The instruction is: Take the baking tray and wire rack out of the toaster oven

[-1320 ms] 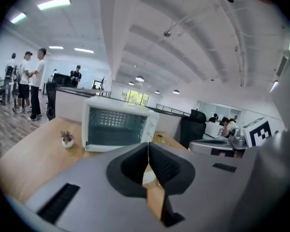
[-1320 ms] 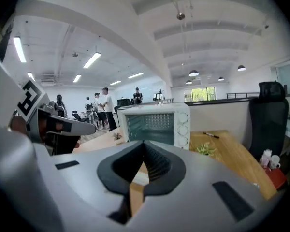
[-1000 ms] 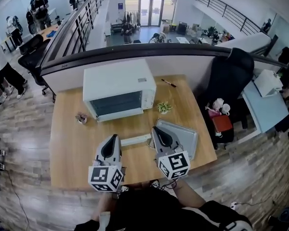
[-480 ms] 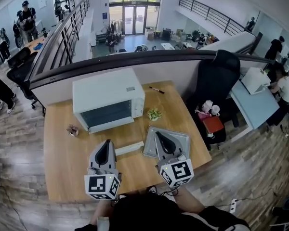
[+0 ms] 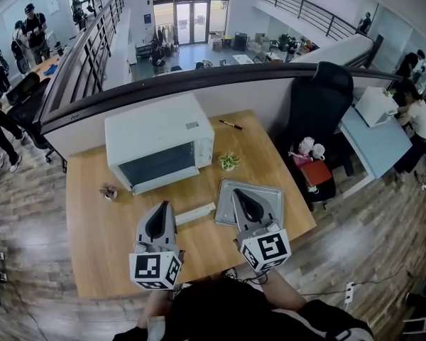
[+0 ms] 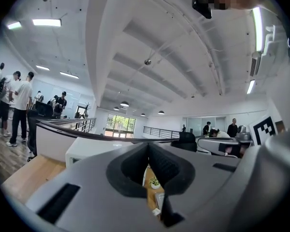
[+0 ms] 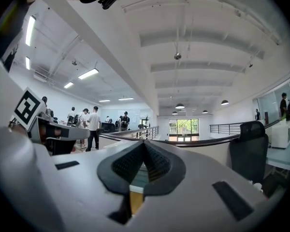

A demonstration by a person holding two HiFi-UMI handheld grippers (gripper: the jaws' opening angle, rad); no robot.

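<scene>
as l gripper (image 5: 163,208) & r gripper (image 5: 241,196) stay shut, empty, barely shifting, baking tray (image 5: 275,204) lies by desk's (image 5: 92,226) right edge: tray's out already.

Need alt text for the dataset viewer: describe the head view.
A person holds two shut grippers over a wooden table: left gripper empty, right gripper above a metal baking tray lying on the table. Behind them stands a white toaster oven, door closed.
</scene>
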